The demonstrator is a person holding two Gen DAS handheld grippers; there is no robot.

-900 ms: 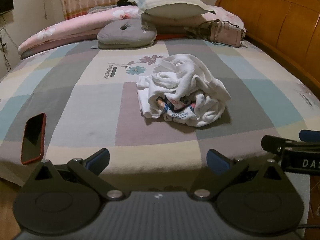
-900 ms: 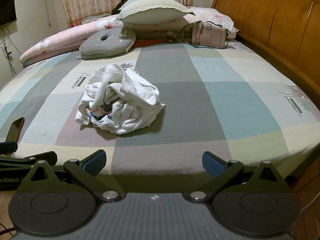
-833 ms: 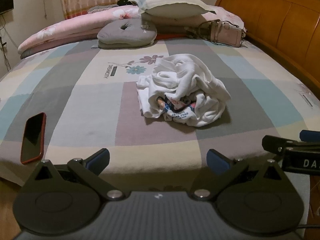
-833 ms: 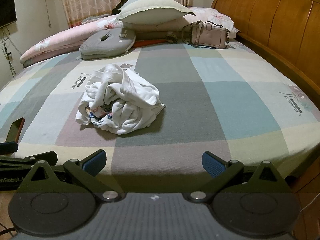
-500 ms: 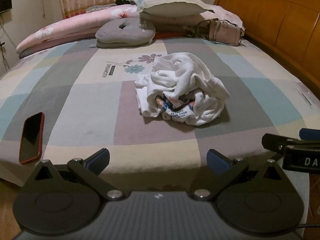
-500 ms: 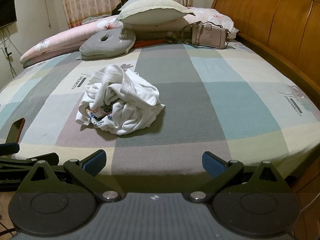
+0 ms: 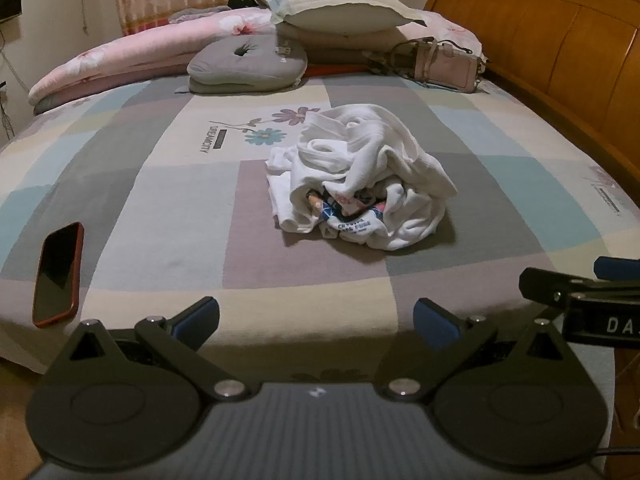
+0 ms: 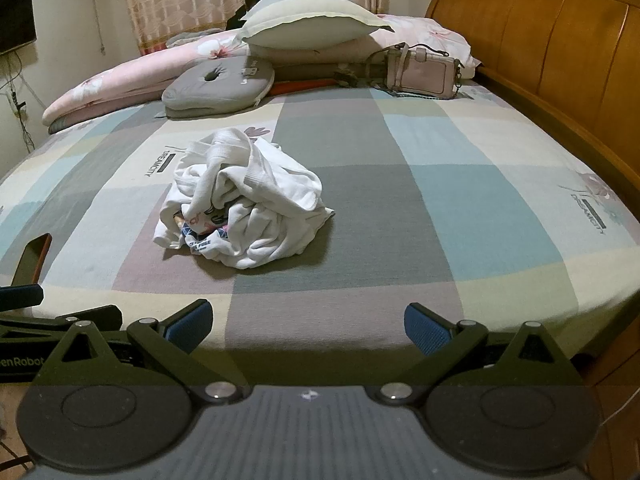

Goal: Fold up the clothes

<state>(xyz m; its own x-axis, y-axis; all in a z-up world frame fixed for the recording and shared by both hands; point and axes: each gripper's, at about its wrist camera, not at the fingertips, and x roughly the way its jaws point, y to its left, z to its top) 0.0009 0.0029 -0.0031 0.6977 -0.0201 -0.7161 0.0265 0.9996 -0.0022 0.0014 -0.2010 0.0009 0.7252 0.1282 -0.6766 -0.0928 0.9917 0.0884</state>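
Observation:
A crumpled white garment [image 7: 360,180] with a coloured print lies bunched in a heap in the middle of the checked bedspread [image 7: 160,184]; the right wrist view shows the same garment [image 8: 244,200] left of centre. My left gripper [image 7: 316,318] hangs over the bed's near edge, open, nothing between its blue pads. My right gripper [image 8: 307,322] stands open beside it, also short of the heap and holding nothing. Each gripper's side shows at the edge of the other's view.
A red-cased phone [image 7: 58,274] lies at the near left of the bed. Pillows [image 7: 340,4], a grey cushion [image 7: 248,64], a pink quilt and a pink handbag [image 7: 444,62] sit at the far side. A wooden headboard [image 7: 560,48] runs along the right. A person's head shows behind the pillows.
Both grippers have edged slightly forward toward the bed; the garment sits a little lower in the views. The jaws stay wide apart and the garment has not moved.

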